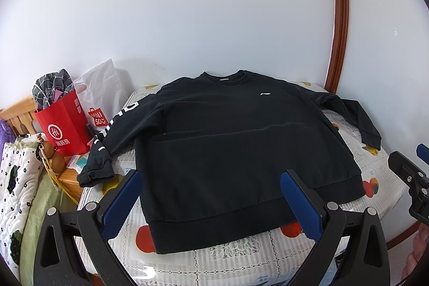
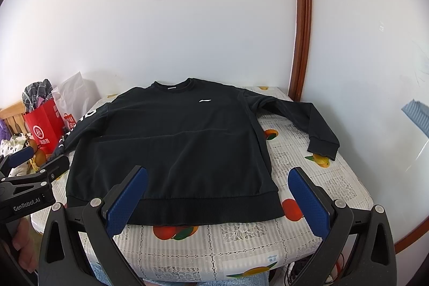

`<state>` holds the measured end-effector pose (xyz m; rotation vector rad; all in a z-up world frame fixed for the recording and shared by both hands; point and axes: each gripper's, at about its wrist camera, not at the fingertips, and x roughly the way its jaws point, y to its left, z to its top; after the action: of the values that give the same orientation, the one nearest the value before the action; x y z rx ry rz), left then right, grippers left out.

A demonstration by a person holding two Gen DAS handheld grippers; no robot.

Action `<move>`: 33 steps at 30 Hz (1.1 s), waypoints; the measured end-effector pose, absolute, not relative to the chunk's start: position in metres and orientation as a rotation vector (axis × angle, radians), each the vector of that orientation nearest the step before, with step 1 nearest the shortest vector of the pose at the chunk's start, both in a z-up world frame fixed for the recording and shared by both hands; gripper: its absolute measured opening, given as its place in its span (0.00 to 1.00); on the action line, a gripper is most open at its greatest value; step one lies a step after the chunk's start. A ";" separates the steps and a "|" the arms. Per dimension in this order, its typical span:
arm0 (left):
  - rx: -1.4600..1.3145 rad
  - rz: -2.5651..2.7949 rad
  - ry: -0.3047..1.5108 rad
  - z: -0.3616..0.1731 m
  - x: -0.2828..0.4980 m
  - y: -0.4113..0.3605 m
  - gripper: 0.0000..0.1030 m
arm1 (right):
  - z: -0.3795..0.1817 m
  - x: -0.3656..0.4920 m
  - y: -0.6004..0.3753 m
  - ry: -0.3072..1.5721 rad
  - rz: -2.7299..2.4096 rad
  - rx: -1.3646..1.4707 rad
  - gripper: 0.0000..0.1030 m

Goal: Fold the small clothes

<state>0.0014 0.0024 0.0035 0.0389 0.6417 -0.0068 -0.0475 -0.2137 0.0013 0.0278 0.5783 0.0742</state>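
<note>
black sweatshirt (image 1: 228, 141) lies flat, front up, sleeves spread, on the patterned table (image 1: 241, 256) | left gripper (image 1: 211, 195) fingers apart above the hem, holding nothing | right gripper (image 2: 218, 192) fingers apart, empty | red bag (image 1: 63, 122) beside left sleeve

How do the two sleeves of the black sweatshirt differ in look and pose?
The left sleeve carries white lettering; the right sleeve is plain black. The left sleeve's cuff hangs past the table edge; the right sleeve's cuff lies on the tablecloth. Both sleeves are spread outward, unfolded, with ribbed cuffs.
</note>
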 end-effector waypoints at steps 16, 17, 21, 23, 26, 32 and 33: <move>0.039 -0.007 0.640 0.003 0.001 0.003 1.00 | -0.001 -0.048 -0.219 0.575 0.075 0.029 1.00; 0.037 -0.008 0.640 0.004 0.001 0.003 1.00 | -0.001 -0.048 -0.219 0.575 0.075 0.029 1.00; 0.039 -0.006 0.640 0.003 0.001 0.003 1.00 | 0.000 -0.047 -0.217 0.575 0.074 0.029 1.00; 0.038 -0.006 0.639 0.004 0.001 0.003 1.00 | 0.000 -0.047 -0.218 0.575 0.074 0.031 1.00; 0.038 -0.007 0.638 0.004 0.001 0.003 1.00 | -0.001 -0.048 -0.218 0.574 0.074 0.032 1.00; 0.037 -0.009 0.636 0.006 0.001 0.005 1.00 | -0.001 -0.048 -0.218 0.574 0.074 0.033 1.00; 0.037 -0.007 0.636 0.006 0.001 0.005 1.00 | 0.000 -0.048 -0.218 0.574 0.075 0.033 1.00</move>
<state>0.0011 0.0053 0.0058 0.0374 0.6364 -0.0072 -0.0477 -0.2185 -0.0002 0.0329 0.5739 0.0746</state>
